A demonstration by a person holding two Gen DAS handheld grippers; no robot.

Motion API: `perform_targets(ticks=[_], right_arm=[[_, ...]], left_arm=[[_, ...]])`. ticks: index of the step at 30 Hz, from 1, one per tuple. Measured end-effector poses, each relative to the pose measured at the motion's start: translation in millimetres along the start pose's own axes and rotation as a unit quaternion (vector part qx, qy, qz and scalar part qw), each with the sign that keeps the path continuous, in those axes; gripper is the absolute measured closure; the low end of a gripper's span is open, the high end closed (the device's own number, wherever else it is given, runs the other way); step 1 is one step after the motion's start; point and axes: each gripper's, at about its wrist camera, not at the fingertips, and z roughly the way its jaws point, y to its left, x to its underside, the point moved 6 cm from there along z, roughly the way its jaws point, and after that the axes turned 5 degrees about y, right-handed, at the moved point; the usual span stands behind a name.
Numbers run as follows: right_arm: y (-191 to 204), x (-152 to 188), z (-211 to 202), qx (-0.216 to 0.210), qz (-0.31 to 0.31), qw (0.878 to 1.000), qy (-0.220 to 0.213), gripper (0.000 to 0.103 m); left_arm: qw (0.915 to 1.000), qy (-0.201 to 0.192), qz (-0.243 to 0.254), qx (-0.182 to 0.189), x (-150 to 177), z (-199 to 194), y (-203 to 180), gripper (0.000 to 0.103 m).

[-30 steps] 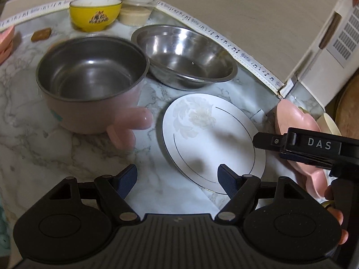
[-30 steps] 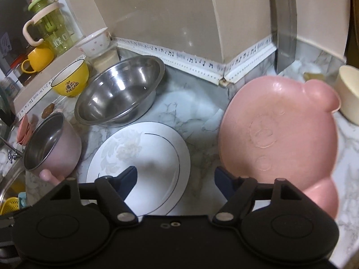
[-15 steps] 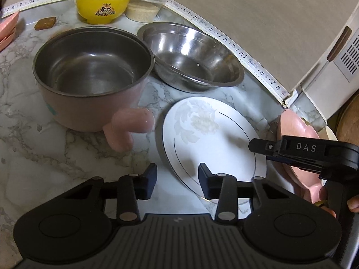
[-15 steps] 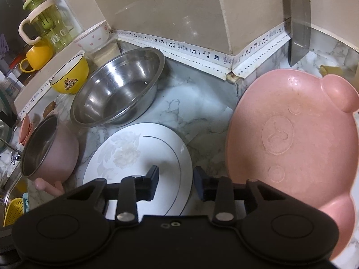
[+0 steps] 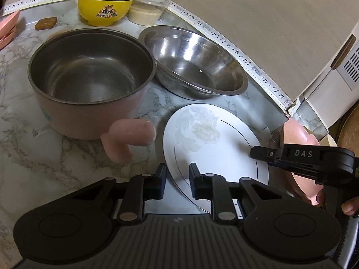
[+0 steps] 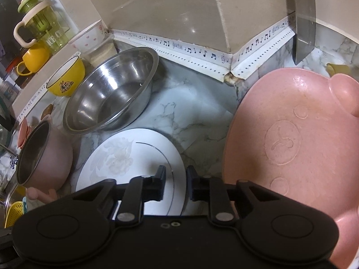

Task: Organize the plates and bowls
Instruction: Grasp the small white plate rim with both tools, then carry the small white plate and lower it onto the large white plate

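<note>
A home kitchen — marble counter [image 5: 20, 125] crowded with steel bowl [image 5: 195, 60], pink pot [image 5: 89, 85], yellow bowl [image 5: 104, 6].

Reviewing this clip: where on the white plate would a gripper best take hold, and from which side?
The white plate lies flat on the marble counter, so only its thin rim offers a hold. I'd come in low from the near edge, by the left gripper, one finger slid under the rim and one on top. The far side looks crowded by the steel bowl.

Marbled grey-white counter [image 6: 193, 121], beige wall [image 6: 157, 6], music-note edging strip [image 6: 197, 52], possibly a dark window [image 6: 9, 22] at left.
</note>
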Motion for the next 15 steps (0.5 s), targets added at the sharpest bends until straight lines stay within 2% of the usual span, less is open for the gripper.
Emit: perform_targets(ticks=[9,15], right_arm=[[-4.4,9.0,-8.4,-0.017,0.019,1.000,-0.010,0.092],[-16.0,31.6,-25.9,-0.036,0.055,0.998,-0.006,0.094]], left_arm=[[0.9999,0.001,0.013,0.006,3.9,-4.4,1.7,0.085],[0.9986,0.010,0.036,0.037,13.5,-12.5,-0.7,0.085]])
